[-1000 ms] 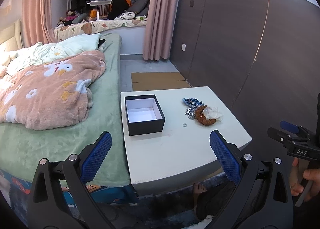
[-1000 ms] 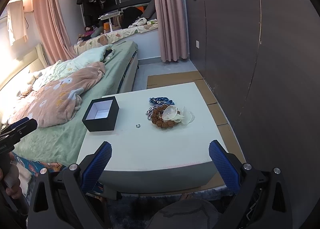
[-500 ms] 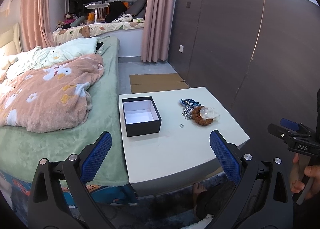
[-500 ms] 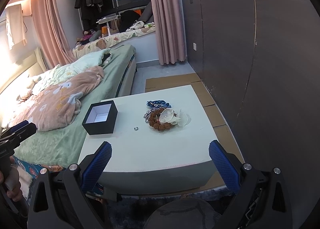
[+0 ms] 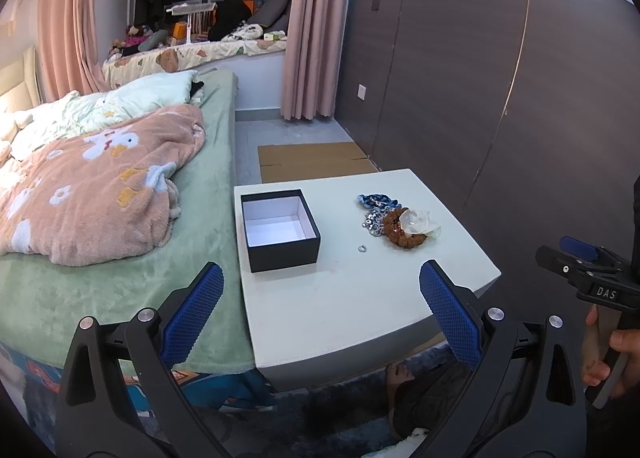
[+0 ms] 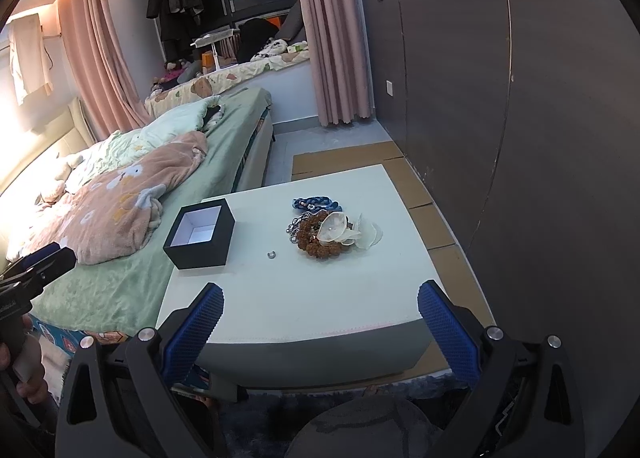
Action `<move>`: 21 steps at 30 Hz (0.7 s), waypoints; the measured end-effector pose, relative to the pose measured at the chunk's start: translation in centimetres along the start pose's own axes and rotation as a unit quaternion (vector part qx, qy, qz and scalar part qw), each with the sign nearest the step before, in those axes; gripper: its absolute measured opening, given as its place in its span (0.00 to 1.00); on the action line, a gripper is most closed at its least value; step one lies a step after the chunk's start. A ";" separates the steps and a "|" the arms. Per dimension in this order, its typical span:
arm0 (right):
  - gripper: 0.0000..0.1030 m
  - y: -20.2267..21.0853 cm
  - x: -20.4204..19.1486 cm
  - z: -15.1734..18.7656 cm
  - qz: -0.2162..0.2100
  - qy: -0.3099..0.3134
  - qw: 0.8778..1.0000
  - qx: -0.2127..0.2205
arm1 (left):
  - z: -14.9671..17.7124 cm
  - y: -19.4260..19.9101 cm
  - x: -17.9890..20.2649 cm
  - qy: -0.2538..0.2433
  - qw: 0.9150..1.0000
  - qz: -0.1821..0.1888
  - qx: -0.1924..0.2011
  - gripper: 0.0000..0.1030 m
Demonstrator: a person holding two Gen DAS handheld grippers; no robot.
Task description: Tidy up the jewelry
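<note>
Two grippers, left gripper and right gripper, fingers spread wide and empty, short of the white table's near edge. Open black square box, white-lined, near the left edge, nothing inside. Untouched: small silver ring mid-surface; heaped brown bead bracelet, blue braided band, silver chain, pale shell pieces toward the far right.

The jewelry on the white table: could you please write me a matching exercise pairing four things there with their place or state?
Things:
1. black box
2. small ring
3. blue braided bracelet
4. brown bead bracelet

Places or states:
a. alone on the table, between box and pile
b. farthest part of the pile
c. open, white inside, nothing in it
d. under the pale shell-like piece

Pairs: 1-c, 2-a, 3-b, 4-d
</note>
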State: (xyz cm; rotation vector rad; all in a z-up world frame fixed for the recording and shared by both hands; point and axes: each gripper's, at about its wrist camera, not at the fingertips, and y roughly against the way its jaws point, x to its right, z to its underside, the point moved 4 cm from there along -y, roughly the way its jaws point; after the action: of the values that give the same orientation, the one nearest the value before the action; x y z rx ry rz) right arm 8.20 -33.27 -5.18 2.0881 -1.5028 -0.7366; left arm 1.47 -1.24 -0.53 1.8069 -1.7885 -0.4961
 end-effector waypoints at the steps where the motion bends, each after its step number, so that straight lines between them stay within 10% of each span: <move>1: 0.93 -0.3 0.2 -0.1 -0.001 -0.002 1.000 -0.002 | 0.0 -0.3 0.1 -0.001 1.000 0.002 -0.003 0.95; 21: 0.89 -10.5 3.6 -1.0 -0.024 -0.078 0.996 -0.047 | -0.9 -10.6 2.8 -0.025 0.997 0.043 -0.064 0.84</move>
State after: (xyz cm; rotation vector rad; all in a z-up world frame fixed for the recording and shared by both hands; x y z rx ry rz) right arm 17.23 -33.55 -11.78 2.0429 -1.4717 -0.9887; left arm 10.56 -4.24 -5.93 1.6384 -1.8156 -0.6118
